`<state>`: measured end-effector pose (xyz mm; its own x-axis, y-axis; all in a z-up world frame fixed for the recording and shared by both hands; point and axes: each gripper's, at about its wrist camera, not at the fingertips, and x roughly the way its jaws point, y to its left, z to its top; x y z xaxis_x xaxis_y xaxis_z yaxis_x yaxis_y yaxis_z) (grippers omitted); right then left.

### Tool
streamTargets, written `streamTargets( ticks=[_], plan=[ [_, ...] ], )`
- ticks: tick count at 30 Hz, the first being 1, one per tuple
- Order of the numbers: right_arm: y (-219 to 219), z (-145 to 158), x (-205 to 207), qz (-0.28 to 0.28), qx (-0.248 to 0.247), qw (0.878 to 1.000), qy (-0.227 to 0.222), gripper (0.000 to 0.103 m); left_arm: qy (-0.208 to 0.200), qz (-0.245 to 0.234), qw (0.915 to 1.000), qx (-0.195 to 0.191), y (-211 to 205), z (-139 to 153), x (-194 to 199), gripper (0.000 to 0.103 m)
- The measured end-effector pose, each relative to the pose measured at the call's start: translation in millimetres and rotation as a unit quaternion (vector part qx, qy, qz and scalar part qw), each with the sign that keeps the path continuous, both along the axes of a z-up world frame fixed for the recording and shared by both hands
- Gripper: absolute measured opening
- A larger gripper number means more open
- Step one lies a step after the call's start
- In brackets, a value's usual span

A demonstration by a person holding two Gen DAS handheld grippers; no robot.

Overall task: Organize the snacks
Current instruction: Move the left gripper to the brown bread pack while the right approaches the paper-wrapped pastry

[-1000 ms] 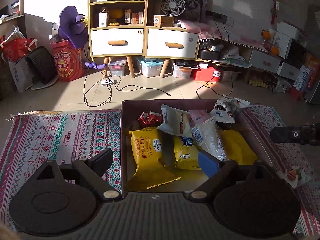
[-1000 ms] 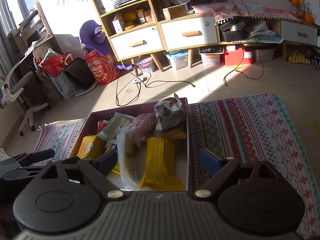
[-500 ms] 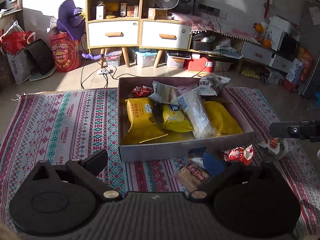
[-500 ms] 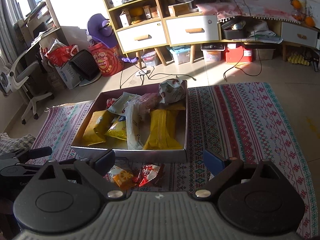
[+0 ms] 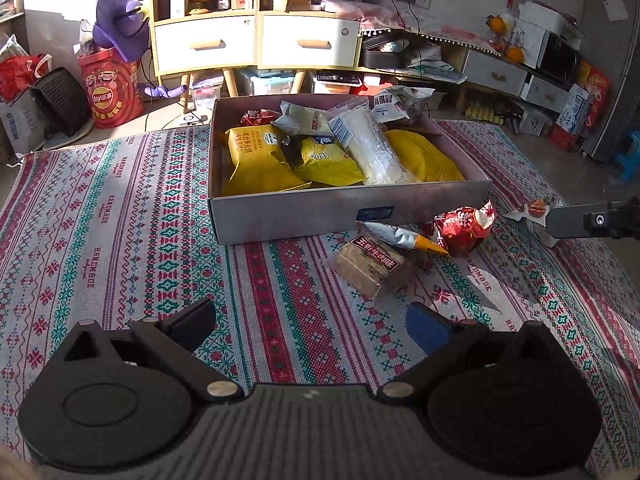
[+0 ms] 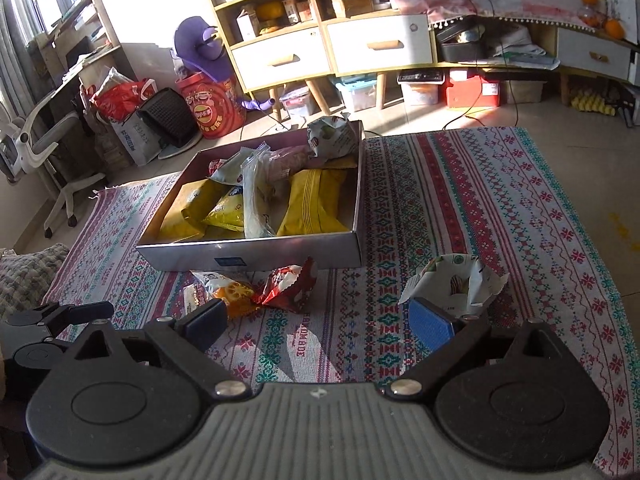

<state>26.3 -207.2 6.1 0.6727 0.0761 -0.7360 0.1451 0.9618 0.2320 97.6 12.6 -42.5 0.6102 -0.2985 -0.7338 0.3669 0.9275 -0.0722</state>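
Observation:
A cardboard box (image 5: 304, 211) (image 6: 256, 254) on the patterned rug holds several snack packs, mostly yellow bags and a clear wrapped roll (image 5: 370, 148). In front of it on the rug lie a brown cake pack (image 5: 370, 266), an orange-tipped packet (image 5: 404, 236) (image 6: 224, 286), a red packet (image 5: 464, 224) (image 6: 288, 284) and a white packet (image 6: 454, 282) (image 5: 534, 210). My left gripper (image 5: 310, 322) is open and empty, above the rug short of the brown pack. My right gripper (image 6: 318, 322) is open and empty, its right finger just before the white packet.
The rug (image 5: 120, 220) covers the floor around the box. Behind it stand a shelf unit with white drawers (image 5: 256, 44), a red drum (image 5: 110, 92), storage bins and cables. An office chair (image 6: 44, 152) stands at the left in the right wrist view.
Both grippers have pulled back from over the box toward the near side of the rug. The loose packets in front of the box have come into view. Both stay open.

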Motion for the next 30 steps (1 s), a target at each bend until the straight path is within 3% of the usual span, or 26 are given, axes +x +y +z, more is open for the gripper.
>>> streamTargets(
  ticks=[7,12,21,25,30],
  plan=[
    [-12.0,-21.1,-5.8,-0.01,-0.043,0.999,0.011,0.097,-0.012,-0.021,0.9997,-0.002,-14.1,-19.8,-2.2,0.103],
    [-29.3,-29.9,-7.6,-0.038,-0.048,0.998,0.018,0.097,-0.017,-0.04,0.9991,-0.002,-26.4,-30.9,-1.4,0.103],
    [-47.0,-56.0,-2.0,-0.08,-0.065,0.994,0.028,0.098,-0.048,-0.049,0.9975,-0.019,-28.7,-34.6,3.4,0.103],
    [-41.4,-60.1,1.9,-0.077,-0.102,0.992,0.018,0.101,-0.055,-0.054,0.9968,-0.021,-30.1,-35.0,9.9,0.103],
    [-40.4,-60.7,6.1,-0.078,-0.113,0.99,0.007,0.102,-0.059,-0.058,0.9963,-0.022,-31.9,-35.4,14.8,0.103]
  ],
)
